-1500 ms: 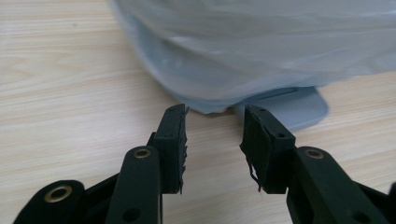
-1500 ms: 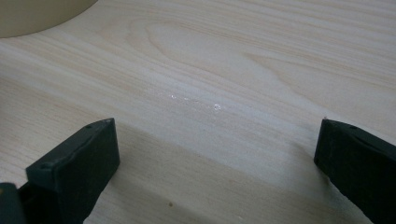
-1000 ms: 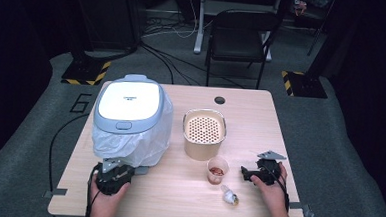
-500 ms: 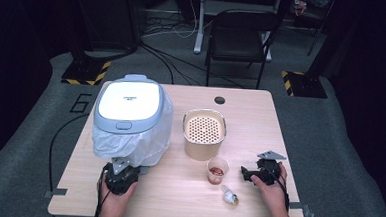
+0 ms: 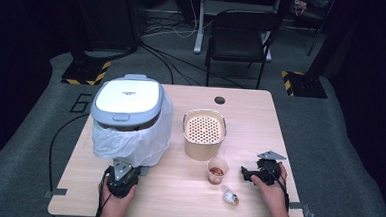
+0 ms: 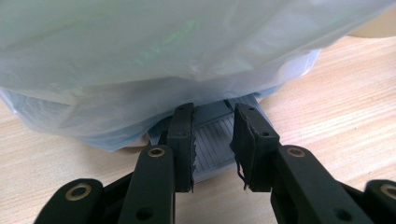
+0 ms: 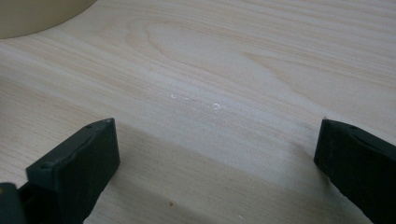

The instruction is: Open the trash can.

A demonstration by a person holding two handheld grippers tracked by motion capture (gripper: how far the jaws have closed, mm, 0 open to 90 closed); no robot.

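Grey ribbed pedal (image 6: 212, 140) of a bag-lined bin, caught between the left tongs (image 6: 212, 135) at the near edge of the bench (image 5: 186, 198).

The white-lidded bin (image 5: 128, 107), draped in a pale plastic bag (image 5: 139, 140), stands at the bench's left with its lid down. The left tongs have just been closing and now sit narrowly around the pedal at the bin's foot, pads touching its sides, so the grip looks made; the lid has not yet been raised. The right tongs (image 7: 215, 154) rest released, spread wide over bare wood, near a small cup of reddish bits (image 5: 218, 170), a crumpled wrapper (image 5: 229, 195) and a perforated beige basket (image 5: 204, 131). Judging by this, nothing has gone into the bin yet.
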